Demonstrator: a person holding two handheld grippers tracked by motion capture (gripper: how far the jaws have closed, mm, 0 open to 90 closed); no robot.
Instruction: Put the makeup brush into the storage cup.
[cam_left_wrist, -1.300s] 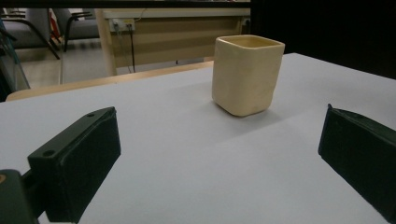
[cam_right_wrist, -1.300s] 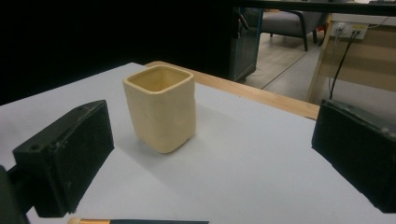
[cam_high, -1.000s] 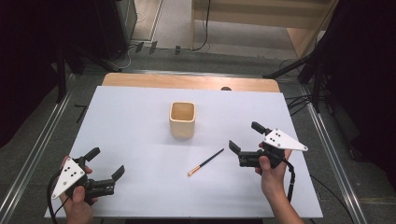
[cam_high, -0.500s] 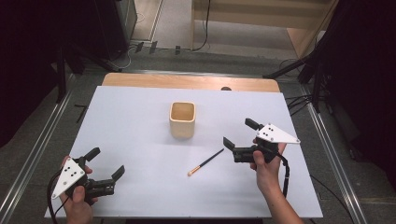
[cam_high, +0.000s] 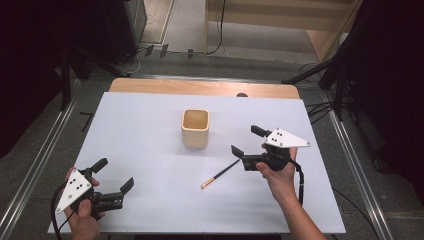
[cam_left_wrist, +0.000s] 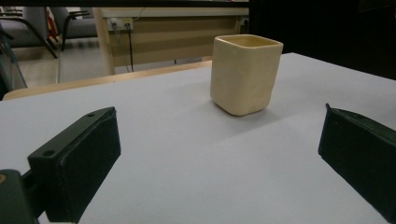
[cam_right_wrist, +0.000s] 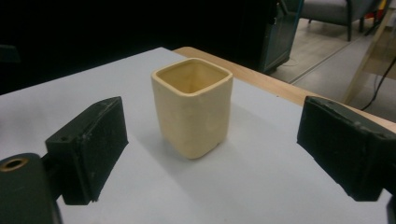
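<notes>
A cream square cup (cam_high: 195, 128) stands upright near the middle of the white table (cam_high: 140, 135). A thin stick with a black handle and a tan tip (cam_high: 220, 175) lies flat in front of it, to the right. My right gripper (cam_high: 246, 140) is open and empty just right of the cup, over the stick's black end. In the right gripper view the cup (cam_right_wrist: 192, 106) stands a short way ahead between the spread jaws of that gripper (cam_right_wrist: 212, 140). My left gripper (cam_high: 116, 174) is open and empty near the front left. From it the cup (cam_left_wrist: 244, 73) looks farther off.
A wooden strip (cam_high: 200, 87) runs along the table's far edge. Metal rails (cam_high: 350, 150) flank the table on both sides. Cables and stands lie on the floor behind. The left half of the white surface is bare.
My right gripper has moved left and slightly forward, closer to the cup, still open. The left gripper, the cup and the stick have stayed put.
</notes>
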